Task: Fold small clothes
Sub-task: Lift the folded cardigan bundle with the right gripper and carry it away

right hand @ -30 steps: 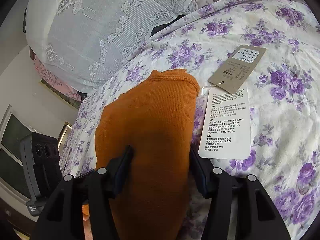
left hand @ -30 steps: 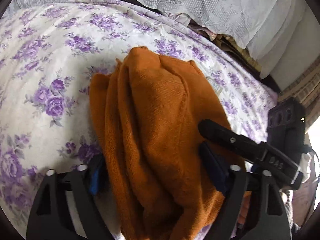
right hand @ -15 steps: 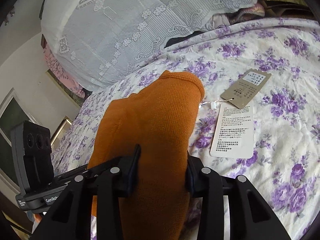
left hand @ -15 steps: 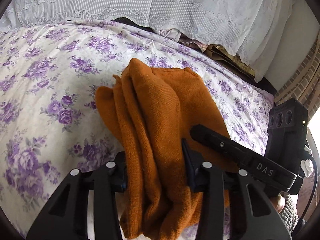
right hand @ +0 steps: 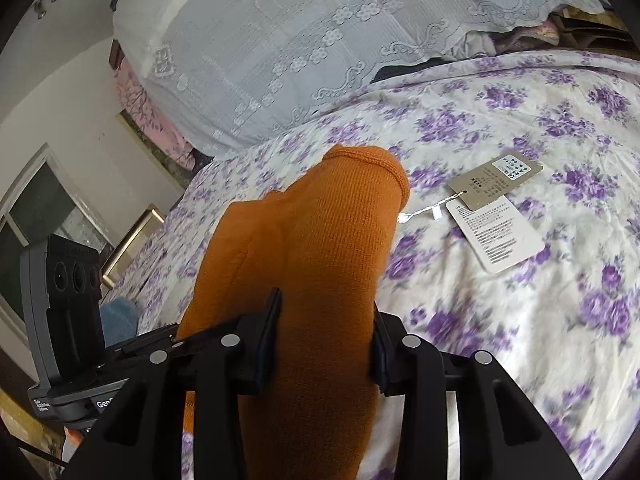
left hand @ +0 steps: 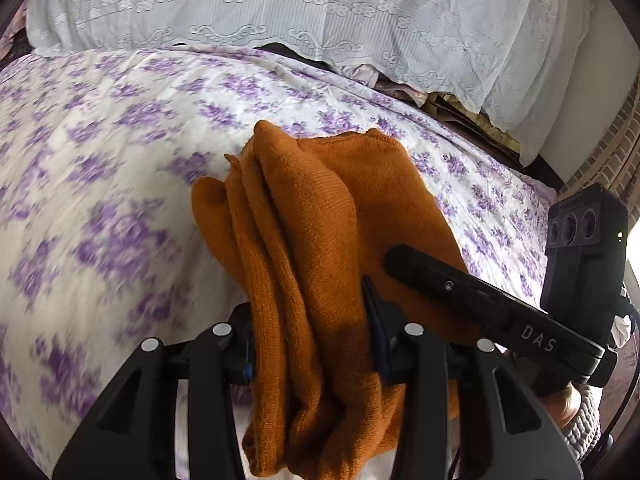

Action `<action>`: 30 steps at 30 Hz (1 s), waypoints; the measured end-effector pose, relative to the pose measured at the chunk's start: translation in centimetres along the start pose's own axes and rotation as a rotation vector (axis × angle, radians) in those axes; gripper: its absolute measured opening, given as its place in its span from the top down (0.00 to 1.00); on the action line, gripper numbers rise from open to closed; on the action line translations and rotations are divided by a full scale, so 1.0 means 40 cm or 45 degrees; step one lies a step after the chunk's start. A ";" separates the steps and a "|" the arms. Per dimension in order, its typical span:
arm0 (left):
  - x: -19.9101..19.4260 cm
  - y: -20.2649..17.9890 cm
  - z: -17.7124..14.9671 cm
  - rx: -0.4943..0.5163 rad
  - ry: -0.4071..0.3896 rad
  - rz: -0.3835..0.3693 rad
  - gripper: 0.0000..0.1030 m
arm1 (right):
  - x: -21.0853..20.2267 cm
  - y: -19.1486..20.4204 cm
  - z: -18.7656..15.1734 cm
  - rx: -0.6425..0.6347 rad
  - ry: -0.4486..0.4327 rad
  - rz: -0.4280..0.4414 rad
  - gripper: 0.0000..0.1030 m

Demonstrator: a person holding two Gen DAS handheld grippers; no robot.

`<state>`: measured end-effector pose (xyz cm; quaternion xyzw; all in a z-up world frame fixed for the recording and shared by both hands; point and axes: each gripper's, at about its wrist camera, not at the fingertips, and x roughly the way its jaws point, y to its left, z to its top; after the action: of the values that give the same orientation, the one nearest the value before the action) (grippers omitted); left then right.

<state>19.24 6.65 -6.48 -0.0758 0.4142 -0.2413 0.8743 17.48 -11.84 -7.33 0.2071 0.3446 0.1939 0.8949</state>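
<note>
An orange knitted garment is bunched into thick folds and held above a bed with a purple-flowered sheet. My left gripper is shut on one end of the folds. My right gripper is shut on the other end of the orange garment, whose hemmed edge points away from me. The right gripper also shows in the left wrist view, close beside the garment. The left gripper also shows in the right wrist view at the left edge.
Two paper hang tags, tied on a string, lie on the flowered sheet right of the garment. White lace-covered pillows lie along the head of the bed. A window and wall stand at the left.
Both grippers have closed down on the orange garment and lifted it off the sheet, away from the hang tags.
</note>
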 end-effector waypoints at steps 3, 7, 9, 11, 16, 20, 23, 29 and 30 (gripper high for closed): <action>-0.024 -0.006 -0.018 0.006 -0.013 0.028 0.61 | -0.012 0.022 -0.017 -0.011 0.006 0.016 0.62; -0.077 -0.023 -0.044 0.048 -0.059 0.108 0.61 | -0.028 0.057 -0.035 -0.031 0.006 0.044 0.62; -0.103 -0.022 -0.056 0.055 -0.077 0.134 0.61 | -0.038 0.080 -0.046 -0.047 0.004 0.059 0.62; -0.136 -0.019 -0.067 0.048 -0.098 0.166 0.61 | -0.048 0.103 -0.057 -0.058 0.004 0.079 0.62; -0.203 -0.029 -0.097 0.066 -0.160 0.259 0.61 | -0.071 0.154 -0.083 -0.080 0.002 0.116 0.62; -0.234 -0.029 -0.114 0.066 -0.184 0.283 0.61 | -0.088 0.181 -0.102 -0.085 0.000 0.130 0.62; -0.251 -0.031 -0.125 0.066 -0.197 0.295 0.61 | -0.098 0.195 -0.114 -0.083 0.001 0.138 0.62; -0.281 -0.044 -0.140 0.091 -0.230 0.327 0.61 | -0.117 0.212 -0.123 -0.087 -0.004 0.156 0.63; -0.288 -0.048 -0.143 0.096 -0.239 0.333 0.61 | -0.120 0.216 -0.124 -0.090 -0.007 0.160 0.63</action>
<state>7.98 10.95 -1.64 -0.0107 0.3278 -0.1325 0.9354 8.95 -5.77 -3.74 0.1972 0.3214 0.2610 0.8886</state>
